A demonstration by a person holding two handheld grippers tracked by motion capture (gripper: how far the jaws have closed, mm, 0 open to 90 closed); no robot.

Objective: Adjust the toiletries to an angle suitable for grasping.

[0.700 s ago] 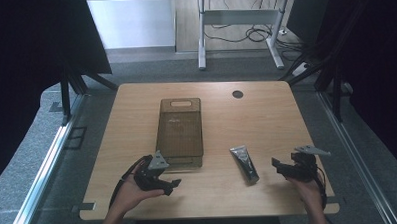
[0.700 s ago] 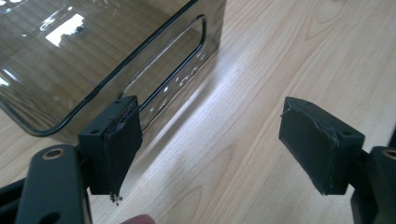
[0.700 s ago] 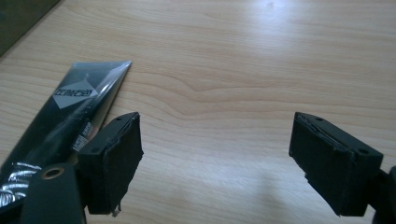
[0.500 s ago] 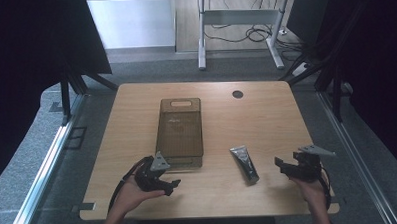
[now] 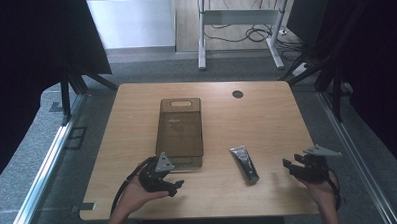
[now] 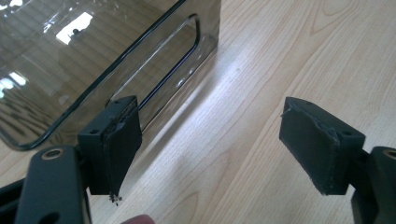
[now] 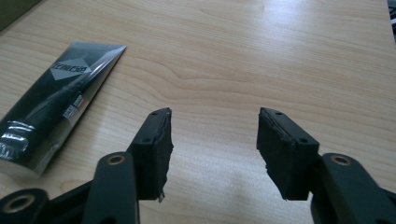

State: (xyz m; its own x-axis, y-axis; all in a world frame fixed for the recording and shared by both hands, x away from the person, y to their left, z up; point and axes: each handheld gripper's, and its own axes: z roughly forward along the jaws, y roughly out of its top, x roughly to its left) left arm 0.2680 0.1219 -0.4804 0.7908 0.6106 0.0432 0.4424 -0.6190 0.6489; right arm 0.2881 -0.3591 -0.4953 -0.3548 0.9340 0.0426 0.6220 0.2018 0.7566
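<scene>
A black squeeze tube [image 5: 244, 163] with a flat crimped end lies on the wooden table [image 5: 267, 119], right of a clear smoky plastic bin [image 5: 179, 127] that looks empty. My left gripper [image 5: 171, 180] rests in a hand just in front of the bin's near end, its jaws open with nothing between them. In the left gripper view the gripper [image 6: 212, 107] stands open over bare wood, the bin's [image 6: 93, 51] handle cut-out to its left. My right gripper [image 5: 290, 166] sits right of the tube, open and empty. In the right gripper view the gripper [image 7: 215, 116] has the tube [image 7: 51, 107] off to its left.
A round black cable hole [image 5: 237, 94] sits in the tabletop at the far right. Dark curtains flank the table, and a white desk frame [image 5: 238, 20] with cables stands on the floor beyond it.
My right gripper has drifted slightly toward the table's near right corner. The left gripper, the tube and the bin have stayed put.
</scene>
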